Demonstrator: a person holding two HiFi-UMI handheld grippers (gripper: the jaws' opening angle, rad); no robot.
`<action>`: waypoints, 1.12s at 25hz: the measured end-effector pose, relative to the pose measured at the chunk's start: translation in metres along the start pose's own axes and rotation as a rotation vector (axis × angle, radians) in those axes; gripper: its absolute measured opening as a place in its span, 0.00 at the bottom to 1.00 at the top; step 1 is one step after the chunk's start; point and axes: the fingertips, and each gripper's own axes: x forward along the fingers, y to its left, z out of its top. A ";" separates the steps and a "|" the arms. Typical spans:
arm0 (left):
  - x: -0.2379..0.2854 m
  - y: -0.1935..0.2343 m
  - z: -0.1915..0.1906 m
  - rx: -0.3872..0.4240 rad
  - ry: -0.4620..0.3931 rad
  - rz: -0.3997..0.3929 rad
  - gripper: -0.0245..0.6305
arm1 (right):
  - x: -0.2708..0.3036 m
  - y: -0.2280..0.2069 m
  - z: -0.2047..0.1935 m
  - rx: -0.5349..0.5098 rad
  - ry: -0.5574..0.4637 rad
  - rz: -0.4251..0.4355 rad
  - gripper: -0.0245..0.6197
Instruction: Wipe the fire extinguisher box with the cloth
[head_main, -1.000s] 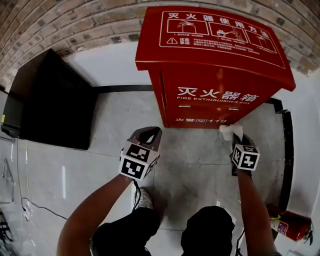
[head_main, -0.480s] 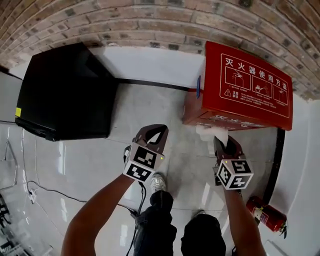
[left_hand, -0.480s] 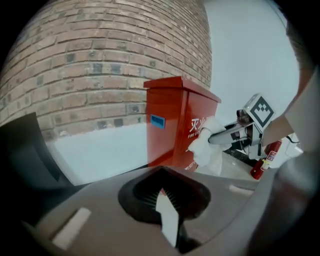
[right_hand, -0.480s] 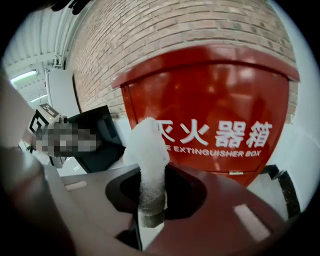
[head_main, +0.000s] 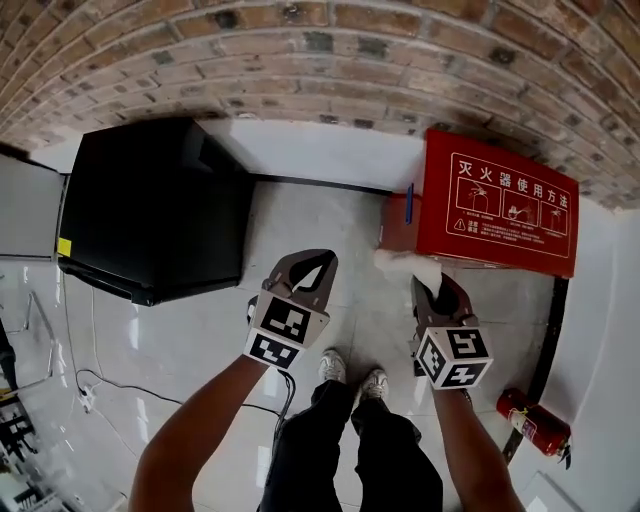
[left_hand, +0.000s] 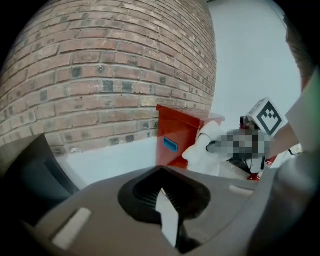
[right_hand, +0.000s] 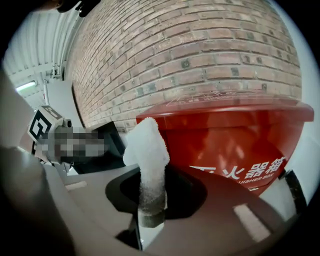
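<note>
The red fire extinguisher box (head_main: 498, 212) stands against the brick wall at the right of the head view, its lid printed with white text. My right gripper (head_main: 428, 285) is shut on a white cloth (head_main: 408, 268), which sticks up between the jaws just short of the box's front left corner. In the right gripper view the cloth (right_hand: 148, 155) rises in front of the box (right_hand: 235, 145). My left gripper (head_main: 312, 266) is shut on nothing, held over the floor left of the box. The left gripper view shows the box (left_hand: 182, 134) and the cloth (left_hand: 206, 149) beyond.
A black cabinet (head_main: 155, 208) stands against the wall at the left. A red fire extinguisher (head_main: 535, 426) lies on the floor at the lower right. A cable (head_main: 95, 385) runs over the glossy floor tiles at the lower left. My legs and shoes (head_main: 347, 368) are below the grippers.
The view has pulled back: the box now looks smaller and farther, up at the right. Both grippers stay in front of me, the right one still holding the cloth near the box's corner.
</note>
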 end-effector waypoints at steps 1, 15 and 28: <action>-0.002 -0.001 0.003 -0.001 0.009 -0.010 0.04 | -0.001 0.004 0.003 0.013 -0.004 -0.004 0.18; 0.012 0.057 0.048 0.102 0.000 -0.317 0.04 | 0.071 0.034 0.038 0.316 -0.144 -0.375 0.18; 0.077 0.097 0.071 0.153 0.062 -0.381 0.04 | 0.116 -0.009 0.071 0.668 -0.351 -0.592 0.18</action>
